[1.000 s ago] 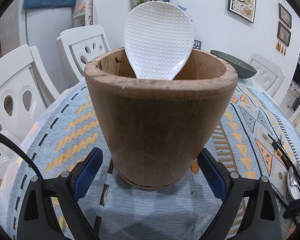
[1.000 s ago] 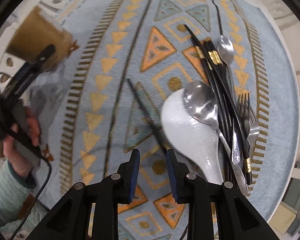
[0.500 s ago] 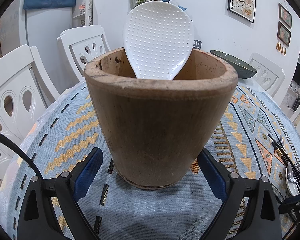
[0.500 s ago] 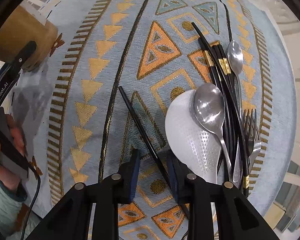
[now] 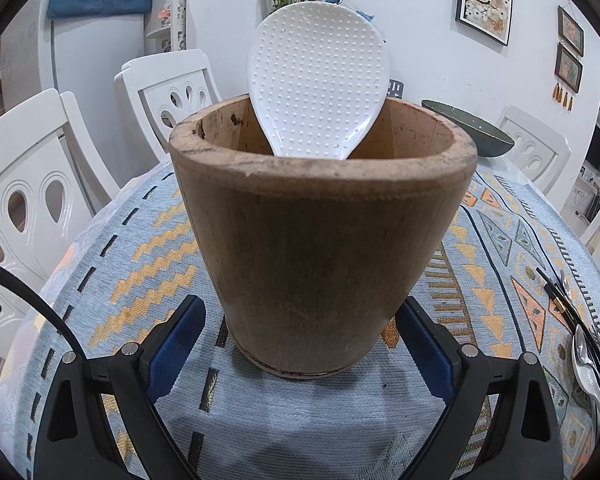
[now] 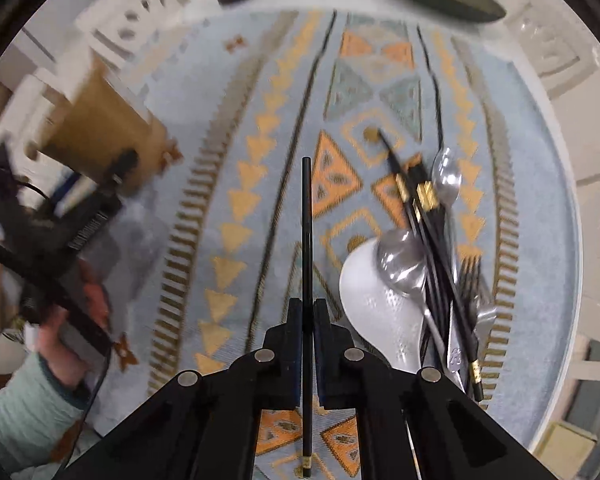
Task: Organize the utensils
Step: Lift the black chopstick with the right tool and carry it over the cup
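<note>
Patterned blue-and-orange tablecloth (image 6: 228, 128) covers the whole table. Right gripper (image 6: 308, 312) is clamped tight on a single black chopstick (image 6: 307, 216), carried clear of the cloth, pointing straight out ahead of the jaws. Just beside it on the right lies the utensil pile (image 6: 428, 264): white rice paddle, spoons, forks, more chopsticks. Left gripper (image 5: 300, 344) has its pads spread either side of the wooden holder (image 5: 320, 248), white paddle (image 5: 318, 80) standing inside; contact hard to tell.

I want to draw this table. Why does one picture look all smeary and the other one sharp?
Right wrist view: motion blur smears the tablecloth and wooden holder, while the black chopstick in the right gripper stays crisp. Left wrist view: sharp, but the fisheye bends the chairs.
</note>
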`<state>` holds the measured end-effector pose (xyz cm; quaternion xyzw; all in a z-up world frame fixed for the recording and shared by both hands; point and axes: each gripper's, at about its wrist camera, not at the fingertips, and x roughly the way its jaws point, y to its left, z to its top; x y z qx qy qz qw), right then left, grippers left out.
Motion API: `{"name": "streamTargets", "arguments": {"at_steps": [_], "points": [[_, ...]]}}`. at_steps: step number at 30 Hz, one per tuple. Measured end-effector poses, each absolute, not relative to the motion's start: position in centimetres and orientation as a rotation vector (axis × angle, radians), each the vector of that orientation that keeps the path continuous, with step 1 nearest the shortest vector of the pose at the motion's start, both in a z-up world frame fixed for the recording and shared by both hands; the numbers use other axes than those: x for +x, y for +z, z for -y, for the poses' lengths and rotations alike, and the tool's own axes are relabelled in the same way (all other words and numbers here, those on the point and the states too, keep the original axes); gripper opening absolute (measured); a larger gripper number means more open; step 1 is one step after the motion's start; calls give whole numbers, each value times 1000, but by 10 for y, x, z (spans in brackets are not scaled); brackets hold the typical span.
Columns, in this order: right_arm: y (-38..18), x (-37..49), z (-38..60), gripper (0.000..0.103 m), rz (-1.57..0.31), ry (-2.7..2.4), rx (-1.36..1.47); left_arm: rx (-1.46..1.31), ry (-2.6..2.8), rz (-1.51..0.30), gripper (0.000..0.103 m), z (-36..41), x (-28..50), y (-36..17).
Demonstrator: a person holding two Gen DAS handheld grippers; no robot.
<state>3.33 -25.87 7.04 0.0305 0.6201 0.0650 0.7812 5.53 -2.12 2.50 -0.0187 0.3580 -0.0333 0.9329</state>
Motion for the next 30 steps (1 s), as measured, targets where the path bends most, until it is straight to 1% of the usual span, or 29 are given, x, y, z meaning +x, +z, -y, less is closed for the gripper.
{"name": "streamTargets", "arguments": {"at_steps": [3,12,21,30], "points": [[87,28,262,5,-1276,141,87,-38,-68,-732,97,21,55,25],[112,10,289,5,-1171,126,114,-38,-68,-733,97,21,55,25],[134,21,284,5,-1077,145,129,-38,-68,-733,97,21,56,25],[175,42,276,5,-936,158,143,-38,-68,-733,97,21,56,25]]}}
